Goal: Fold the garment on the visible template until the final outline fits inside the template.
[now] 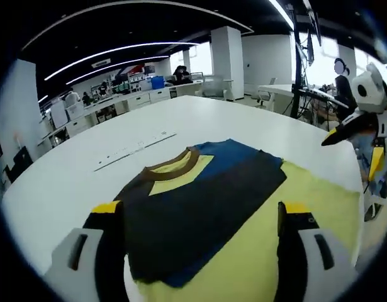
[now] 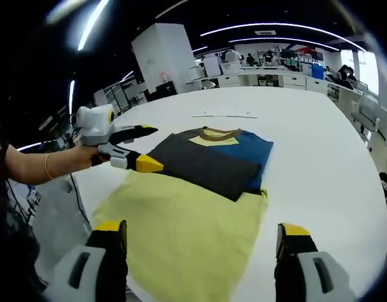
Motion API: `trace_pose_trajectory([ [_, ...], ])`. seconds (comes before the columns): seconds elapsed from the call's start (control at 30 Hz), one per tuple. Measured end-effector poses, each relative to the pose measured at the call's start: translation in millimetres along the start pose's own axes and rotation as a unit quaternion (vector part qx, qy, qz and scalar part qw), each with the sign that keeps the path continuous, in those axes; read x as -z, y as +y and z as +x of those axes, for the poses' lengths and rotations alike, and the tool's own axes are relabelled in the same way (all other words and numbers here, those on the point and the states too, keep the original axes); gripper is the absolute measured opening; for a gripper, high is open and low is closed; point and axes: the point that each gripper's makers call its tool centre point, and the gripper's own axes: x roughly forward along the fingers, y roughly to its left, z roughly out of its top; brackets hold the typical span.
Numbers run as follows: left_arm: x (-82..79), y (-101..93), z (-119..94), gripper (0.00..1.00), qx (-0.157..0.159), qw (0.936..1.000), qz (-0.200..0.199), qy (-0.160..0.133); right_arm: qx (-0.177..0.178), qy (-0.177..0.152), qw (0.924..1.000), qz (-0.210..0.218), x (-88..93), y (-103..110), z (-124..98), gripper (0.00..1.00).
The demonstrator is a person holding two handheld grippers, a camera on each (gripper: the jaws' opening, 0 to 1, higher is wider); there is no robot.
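Observation:
A folded T-shirt (image 1: 199,201), dark grey and blue with a brown collar and yellow inside, lies on the far end of a yellow template sheet (image 1: 306,189) on a white table. My left gripper (image 1: 201,207) is open just above the shirt's near edge, holding nothing. In the right gripper view the shirt (image 2: 212,160) lies at the sheet's (image 2: 187,233) far end. My right gripper (image 2: 201,228) hangs open over the sheet's near part. The left gripper (image 2: 157,148) reaches in from the left at the shirt's corner. The right gripper (image 1: 349,157) hovers at the right edge of the left gripper view.
The white table (image 2: 319,163) is broad, with a thin white strip (image 2: 226,115) lying beyond the shirt's collar. A hand and bare forearm with a bracelet (image 2: 45,165) hold the left gripper. Desks, chairs and people stand in the background.

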Motion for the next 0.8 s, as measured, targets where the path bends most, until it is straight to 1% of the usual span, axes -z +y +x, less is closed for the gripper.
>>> trace_pose_trajectory([
  [0.1,9.9,9.9,-7,0.97,-0.007,0.9999,-0.003,0.007,-0.002,0.001,1.0000,-0.003,-1.3,1,1,0.99],
  [0.13,15.6,14.3,-10,0.95,-0.013,0.9998,-0.003,0.014,-0.003,0.001,1.0000,-0.003,-1.5,2,1,0.99],
  [0.3,29.5,31.0,-22,0.83,-0.034,0.9991,0.016,0.020,-0.004,0.004,1.0000,-0.004,-0.4,3,1,0.99],
  [0.37,35.7,37.1,-26,0.80,-0.039,0.9989,0.006,0.024,-0.003,0.010,0.9999,-0.005,2.2,3,1,0.99],
  [0.4,37.9,38.5,-28,0.80,-0.037,0.9991,-0.010,0.020,-0.004,0.016,0.9998,-0.007,4.7,3,1,0.99],
  [0.43,39.7,41.0,-30,0.79,-0.039,0.9990,-0.009,0.020,-0.004,0.016,0.9998,-0.007,5.1,3,1,0.99],
  [0.5,46.1,46.3,-34,0.74,-0.048,0.9984,0.000,0.029,-0.005,0.016,0.9999,-0.004,6.1,5,1,0.99],
  [0.57,51.6,49.9,-37,0.66,-0.048,0.9982,-0.006,0.036,-0.005,0.017,0.9998,-0.003,7.6,6,1,0.99],
  [0.63,54.8,53.2,-40,0.59,-0.051,0.9980,-0.009,0.035,-0.005,0.018,0.9998,-0.001,9.6,6,1,0.99],
  [0.73,63.2,60.7,-41,0.45,-0.060,0.9972,-0.002,0.045,-0.006,0.018,0.9998,0.002,11.8,7,1,0.97],
  [0.8,69.8,65.4,-42,0.33,-0.067,0.9962,-0.001,0.055,-0.007,0.018,0.9998,0.004,12.9,7,1,0.96],
])
